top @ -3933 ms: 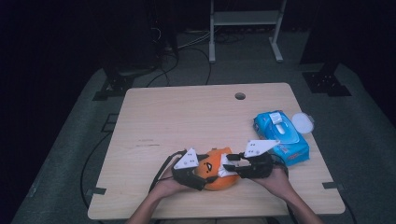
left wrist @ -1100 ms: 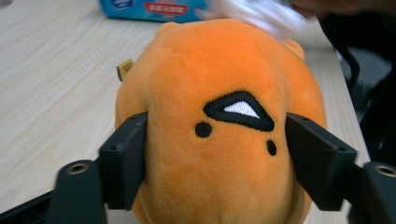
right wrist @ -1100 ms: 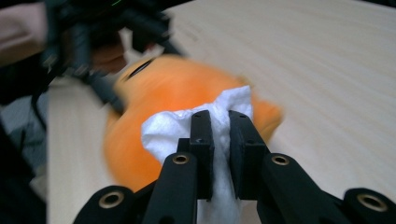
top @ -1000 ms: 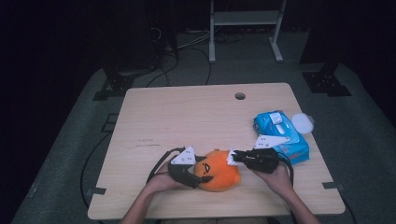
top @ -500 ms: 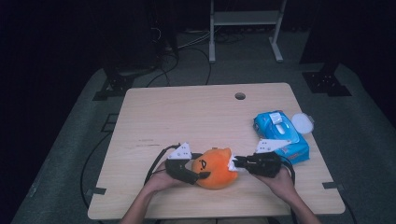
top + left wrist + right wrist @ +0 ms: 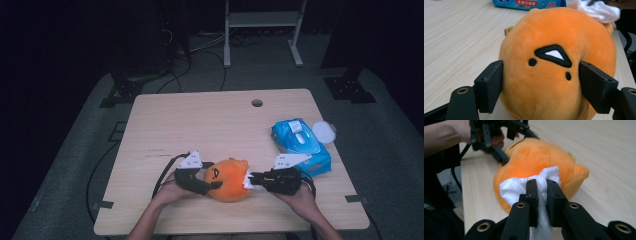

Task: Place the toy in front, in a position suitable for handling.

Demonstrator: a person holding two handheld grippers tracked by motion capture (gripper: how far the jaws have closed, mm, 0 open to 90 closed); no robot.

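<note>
An orange plush toy (image 6: pixel 230 177) with a stitched face lies near the table's front edge. My left gripper (image 6: pixel 212 182) has it between its jaws from the left; the jaws have just been opening a little, and the pads (image 6: pixel 490 85) still press the plush (image 6: pixel 554 40) on both sides. My right gripper (image 6: pixel 251 181) comes in from the right, shut on a crumpled white wipe (image 6: pixel 247 181). In the right gripper view the wipe (image 6: pixel 511 187), pinched in the right gripper (image 6: pixel 541 183), lies against the plush (image 6: pixel 536 157).
A blue pack of wet wipes (image 6: pixel 300 145) lies at the table's right, just behind my right hand, with a round white lid (image 6: pixel 323 131) beside it. The wooden table (image 6: pixel 200 120) has a small cable hole (image 6: pixel 257 103) near its far edge.
The right gripper with the wipe has slid a little toward the person along the plush's right side. The left gripper has shifted slightly left, still around the plush.
</note>
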